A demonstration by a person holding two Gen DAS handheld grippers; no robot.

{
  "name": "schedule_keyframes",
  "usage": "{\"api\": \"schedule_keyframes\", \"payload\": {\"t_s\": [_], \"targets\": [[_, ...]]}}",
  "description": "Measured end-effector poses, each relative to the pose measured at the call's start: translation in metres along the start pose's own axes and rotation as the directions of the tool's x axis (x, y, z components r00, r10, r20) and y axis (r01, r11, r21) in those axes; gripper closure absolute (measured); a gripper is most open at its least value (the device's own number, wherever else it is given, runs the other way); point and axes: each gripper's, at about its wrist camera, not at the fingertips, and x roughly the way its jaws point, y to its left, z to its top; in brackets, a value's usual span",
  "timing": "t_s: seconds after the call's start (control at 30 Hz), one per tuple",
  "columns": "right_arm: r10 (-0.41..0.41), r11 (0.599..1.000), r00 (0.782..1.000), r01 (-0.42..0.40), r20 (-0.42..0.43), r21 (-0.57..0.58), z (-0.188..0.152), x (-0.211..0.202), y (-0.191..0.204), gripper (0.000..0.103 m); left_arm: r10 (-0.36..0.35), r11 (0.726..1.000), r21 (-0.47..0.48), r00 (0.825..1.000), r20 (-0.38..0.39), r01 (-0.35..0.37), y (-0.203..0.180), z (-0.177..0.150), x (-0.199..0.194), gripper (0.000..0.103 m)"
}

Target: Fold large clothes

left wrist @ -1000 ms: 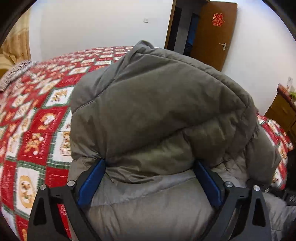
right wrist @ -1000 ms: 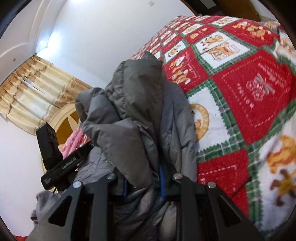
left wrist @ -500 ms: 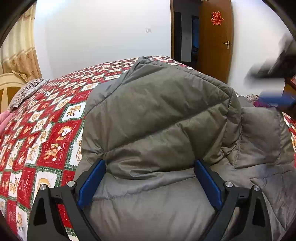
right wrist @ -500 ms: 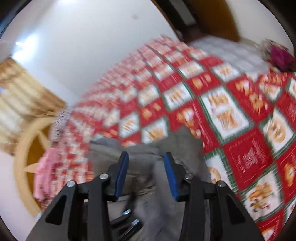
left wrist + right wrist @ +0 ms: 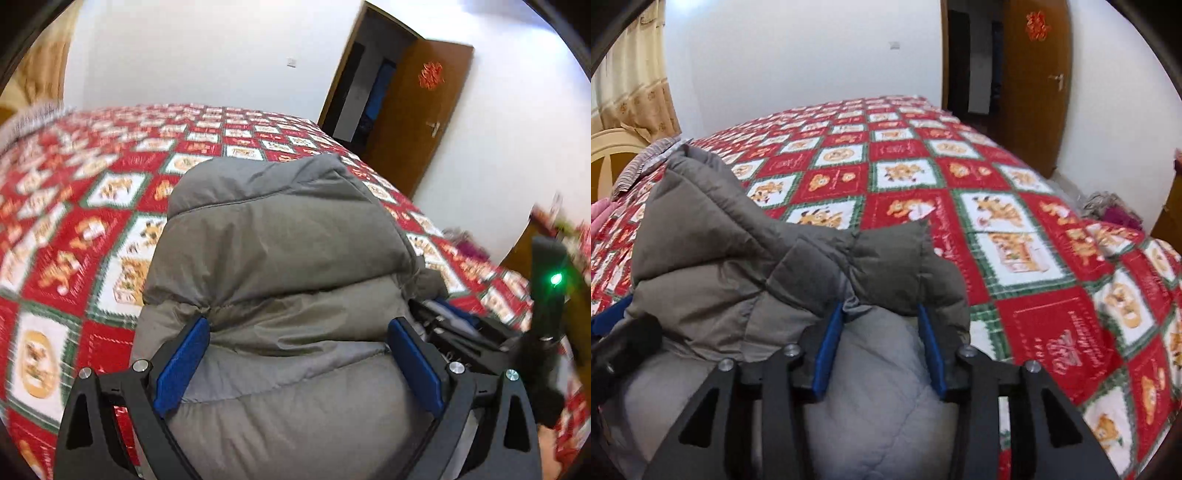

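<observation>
White walls and a brown wooden door [image 5: 417, 110] bound the room, and a bed with a red, white and green patchwork quilt [image 5: 1015, 236] fills most of both views.

Landmark: the grey down jacket [image 5: 280, 251], bunched on the near part of the quilt. The left gripper [image 5: 297, 343] has its blue pads [image 5: 183, 363] spread wide to either side of a thick puffed fold of the jacket; the fabric bulges between and over the pads, touching both, so the left gripper is grasping the jacket. The right gripper [image 5: 882, 339] stands at the jacket's right end, its pads narrower apart, clamped on a pinched section of jacket [image 5: 738, 266] whose grey quilted lining shows below. In the left wrist view, the right gripper's body with a green light [image 5: 554, 278] appears just right of the jacket.
</observation>
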Motion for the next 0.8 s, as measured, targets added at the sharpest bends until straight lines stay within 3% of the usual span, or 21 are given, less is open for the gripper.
{"api": "schedule_keyframes", "payload": {"t_s": [0.13,0.33,0.4,0.5,0.63,0.73,0.8], "targets": [[0.045,0.999,0.999,-0.045,-0.005,0.023,-0.001,0.012,-0.003,0.058,0.042,0.999,0.022,0.999,-0.004,-0.042,-0.009,-0.004,0.01,0.006],[0.082,0.996,0.997,-0.082,0.001,0.046,-0.002,0.006,-0.008,0.058,0.093,0.994,0.065,0.993,-0.078,-0.088,-0.016,0.005,0.013,0.006],[0.093,0.994,0.996,-0.094,0.006,0.057,-0.002,0.005,-0.01,0.057,0.074,0.995,0.067,0.992,-0.1,-0.068,-0.015,0.018,0.006,0.006],[0.097,0.994,0.995,-0.098,0.013,0.058,-0.003,0.004,-0.01,0.057,0.11,0.993,0.047,0.993,-0.049,-0.108,-0.009,0.052,-0.004,0.006],[0.11,0.992,0.994,-0.111,0.014,0.067,-0.003,0.004,-0.011,0.057,0.142,0.99,0.032,0.979,-0.144,-0.138,-0.002,0.095,0.033,0.006],[0.125,0.989,0.992,-0.126,0.016,0.078,-0.003,0.004,-0.014,0.056,0.253,0.964,0.128,0.949,-0.19,-0.232,0.001,0.089,0.08,0.005],[0.14,0.986,0.99,-0.142,0.021,0.092,-0.004,0.004,-0.017,0.056,0.241,0.969,0.097,0.95,-0.197,-0.225,0.011,0.077,0.095,0.001]]}}
